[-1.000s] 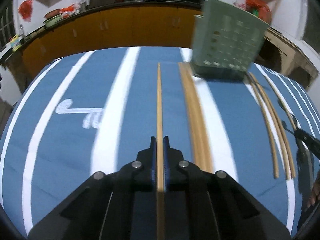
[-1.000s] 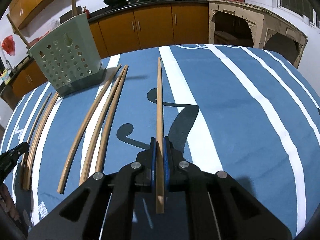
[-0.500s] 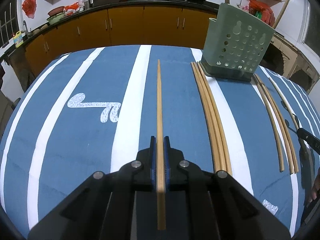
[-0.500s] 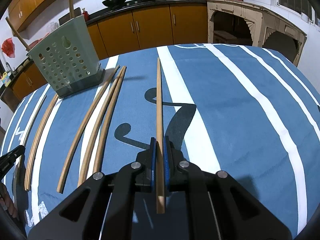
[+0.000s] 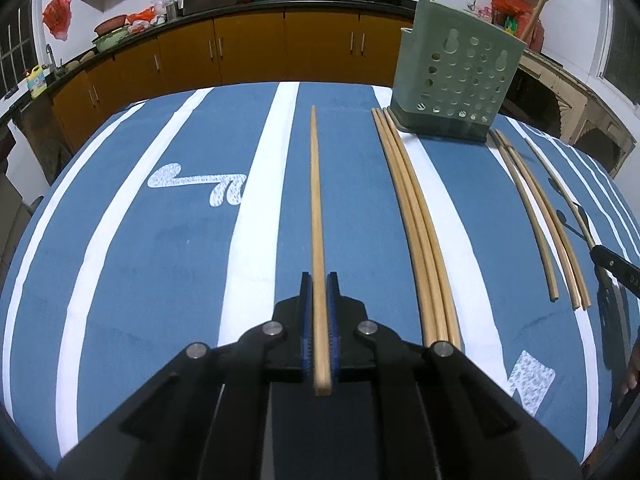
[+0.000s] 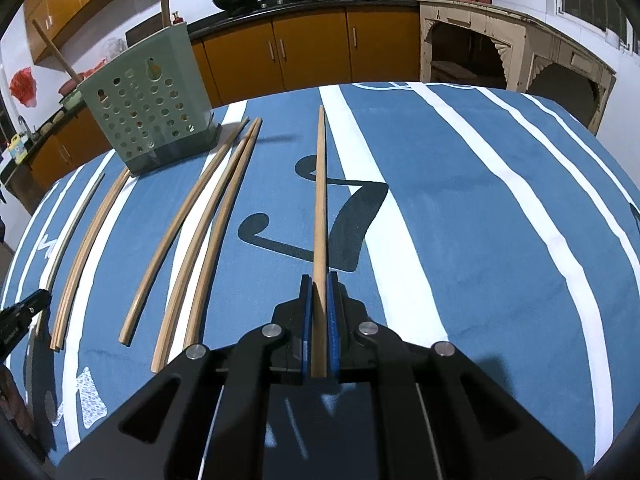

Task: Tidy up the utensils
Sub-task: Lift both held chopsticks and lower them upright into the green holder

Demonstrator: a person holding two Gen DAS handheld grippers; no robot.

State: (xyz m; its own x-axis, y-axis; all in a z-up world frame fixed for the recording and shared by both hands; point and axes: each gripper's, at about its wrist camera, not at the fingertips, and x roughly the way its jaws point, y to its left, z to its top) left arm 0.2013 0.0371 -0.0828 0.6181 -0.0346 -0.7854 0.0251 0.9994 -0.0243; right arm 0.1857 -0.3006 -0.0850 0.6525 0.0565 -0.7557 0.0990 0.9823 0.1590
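My left gripper point(image 5: 319, 280) is shut on a wooden chopstick point(image 5: 316, 200) that points straight ahead above the blue striped cloth. My right gripper point(image 6: 319, 280) is shut on a second wooden chopstick point(image 6: 320, 192), also pointing forward. A green perforated utensil holder point(image 5: 456, 80) stands upright at the far right in the left wrist view; the same holder point(image 6: 148, 120) is at the far left in the right wrist view, with two sticks standing in it. Several loose chopsticks point(image 5: 420, 220) lie on the cloth near the holder, and more chopsticks point(image 6: 192, 232) show in the right wrist view.
The table is covered by a blue cloth with white stripes point(image 5: 256, 200). Behind it runs a kitchen counter with orange cabinets point(image 5: 248, 52) and woks on top. The right gripper's tip point(image 5: 616, 268) shows at the right edge of the left view; the left gripper's tip point(image 6: 20, 316) at the left edge of the right view.
The left gripper has drifted across the table with its chopstick, so the holder and loose chopsticks shifted rightward and farther off in its view. The right gripper has hardly moved.
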